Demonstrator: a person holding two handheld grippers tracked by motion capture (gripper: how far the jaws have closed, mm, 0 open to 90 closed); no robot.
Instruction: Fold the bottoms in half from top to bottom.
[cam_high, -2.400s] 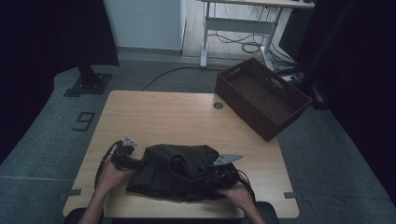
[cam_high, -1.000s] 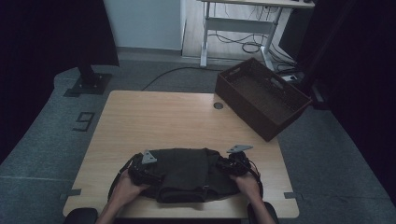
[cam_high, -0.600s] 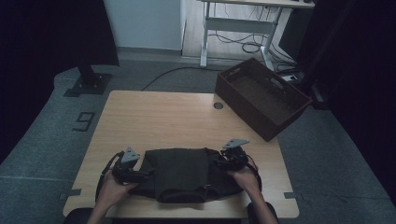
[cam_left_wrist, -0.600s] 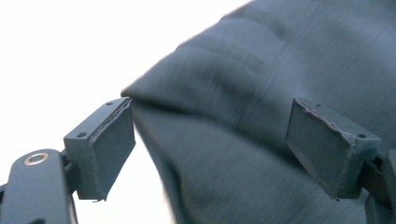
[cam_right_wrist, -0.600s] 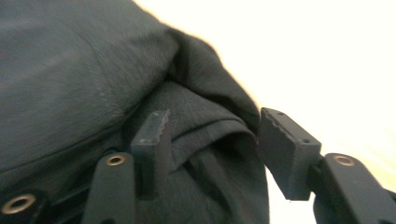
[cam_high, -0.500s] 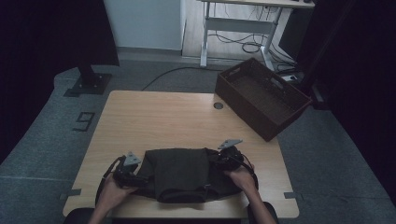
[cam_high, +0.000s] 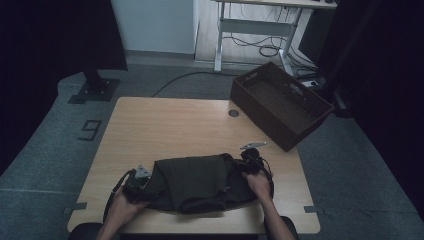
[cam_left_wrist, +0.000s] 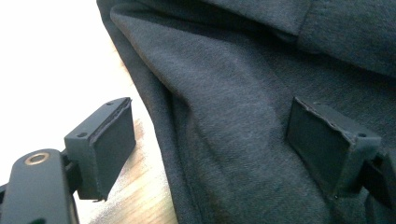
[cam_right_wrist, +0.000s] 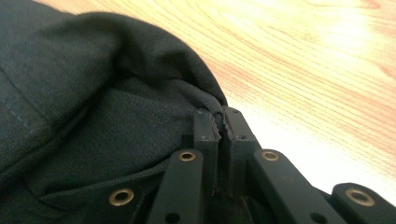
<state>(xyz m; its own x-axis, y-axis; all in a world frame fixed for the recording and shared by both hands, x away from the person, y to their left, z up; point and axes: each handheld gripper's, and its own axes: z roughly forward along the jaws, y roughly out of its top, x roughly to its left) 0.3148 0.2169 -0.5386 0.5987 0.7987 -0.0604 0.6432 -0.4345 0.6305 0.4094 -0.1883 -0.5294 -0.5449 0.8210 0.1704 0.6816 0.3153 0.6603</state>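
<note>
A dark grey folded garment (cam_high: 197, 182) lies on the near half of the wooden table (cam_high: 180, 127). My left gripper (cam_high: 142, 181) is at its left edge, open, its jaws astride the cloth's edge (cam_left_wrist: 187, 154) with one pad (cam_left_wrist: 112, 140) over bare wood. At the garment's right end my right gripper (cam_high: 250, 160) is shut on a fold of the dark fabric (cam_right_wrist: 140, 126); the two jaws meet on the cloth's rim (cam_right_wrist: 219, 114).
A dark brown woven basket (cam_high: 280, 104) sits at the table's far right corner, hanging partly off the edge. A round grommet (cam_high: 233, 113) lies near it. Bare wood stretches beyond the garment. Desk legs and cables stand on the floor behind.
The garment went from a loose heap to a flatter folded shape. Both hands moved out to its two ends, and the right gripper shifted slightly away from me.
</note>
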